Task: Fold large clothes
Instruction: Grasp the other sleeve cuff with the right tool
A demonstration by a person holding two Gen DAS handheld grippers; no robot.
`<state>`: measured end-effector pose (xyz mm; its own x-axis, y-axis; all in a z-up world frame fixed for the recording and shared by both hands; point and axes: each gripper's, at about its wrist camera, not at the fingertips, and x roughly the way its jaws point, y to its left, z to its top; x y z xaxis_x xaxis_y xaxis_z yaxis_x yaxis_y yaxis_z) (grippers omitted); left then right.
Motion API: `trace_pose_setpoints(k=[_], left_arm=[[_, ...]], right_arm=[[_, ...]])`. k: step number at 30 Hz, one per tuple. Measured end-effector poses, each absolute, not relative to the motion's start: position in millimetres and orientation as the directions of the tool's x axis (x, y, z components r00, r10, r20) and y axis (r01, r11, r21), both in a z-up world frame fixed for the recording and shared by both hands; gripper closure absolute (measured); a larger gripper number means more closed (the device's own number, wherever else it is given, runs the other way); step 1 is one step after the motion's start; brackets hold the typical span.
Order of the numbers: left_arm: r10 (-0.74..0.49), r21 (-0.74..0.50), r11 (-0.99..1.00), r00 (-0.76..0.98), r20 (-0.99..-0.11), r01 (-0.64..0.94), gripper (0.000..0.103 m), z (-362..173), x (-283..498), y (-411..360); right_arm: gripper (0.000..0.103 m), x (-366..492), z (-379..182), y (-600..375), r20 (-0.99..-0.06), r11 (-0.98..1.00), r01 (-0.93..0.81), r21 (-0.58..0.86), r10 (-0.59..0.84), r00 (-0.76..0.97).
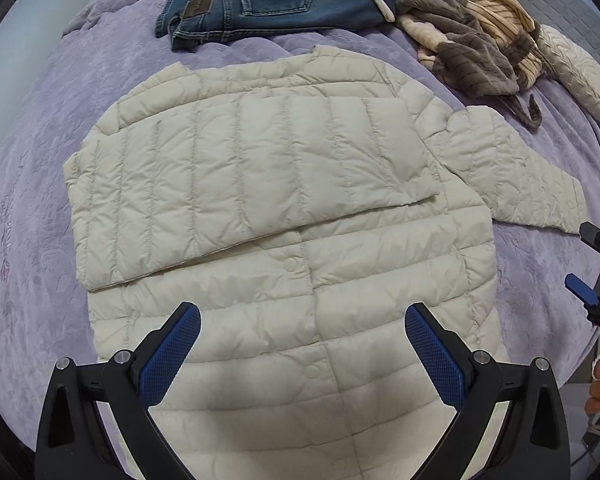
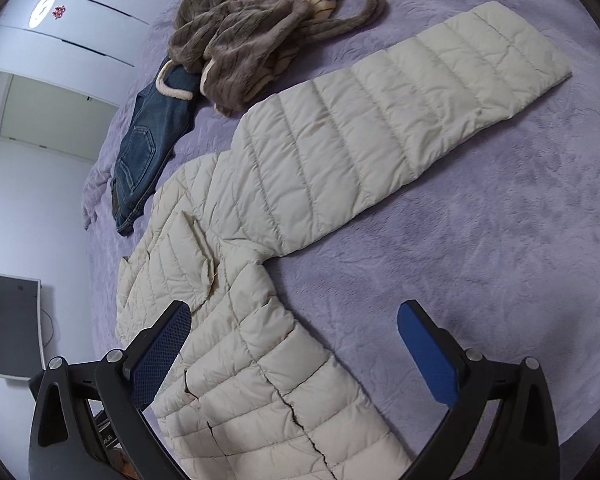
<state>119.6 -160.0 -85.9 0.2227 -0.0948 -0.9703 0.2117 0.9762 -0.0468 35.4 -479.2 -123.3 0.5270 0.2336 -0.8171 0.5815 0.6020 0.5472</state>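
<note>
Cream quilted jacket (image 1: 260, 184), lilac bedspread (image 1: 40, 200), blue denim jeans (image 1: 268, 4), brown/tan striped robe (image 1: 468, 28)

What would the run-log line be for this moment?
task: fold jacket | one sleeve folded across | other sleeve flat on bed | left gripper open | right gripper open

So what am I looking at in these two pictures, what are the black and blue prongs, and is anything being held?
Each picture comes from a camera mounted on a hand-held gripper that a person carries; the prongs are its two fingers. The left hand-held gripper hangs open over a cream quilted jacket, one sleeve already folded across its body. The right hand-held gripper is also open, above the jacket's outstretched sleeve. Neither holds anything. On the purple bedspread also lie jeans and a brown furry garment.
</note>
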Motion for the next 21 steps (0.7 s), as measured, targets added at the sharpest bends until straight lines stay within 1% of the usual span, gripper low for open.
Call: trace_pose_setpoints(k=[5,11,17,21], left_arm=[[-0.098,-0.042,0.967,0.217,-0.971,0.250,0.001,-81,122,-195],[-0.113,-0.055,0.960,0.200,-0.973,0.275,0.001,-84,130,-233],[-0.101,-0.044,0.956,0.185,-0.978,0.291,0.001,-92,136,-258],[-0.088,-0.034,0.956,0.175,-0.981,0.290,0.001,-98,141,-267]], right_arm=[[0.000,28,-136,-519,-0.817,0.525,0.637,0.565,0.248,0.521],[0.000,20,-160,-571,-0.823,0.420,0.710,0.565,0.227,0.521],[0.000,18,-188,-618,-0.777,0.269,0.729,0.630,0.221,0.590],[0.000,22,-204,-647,-0.720,0.158,0.704,0.692,0.209,0.661]])
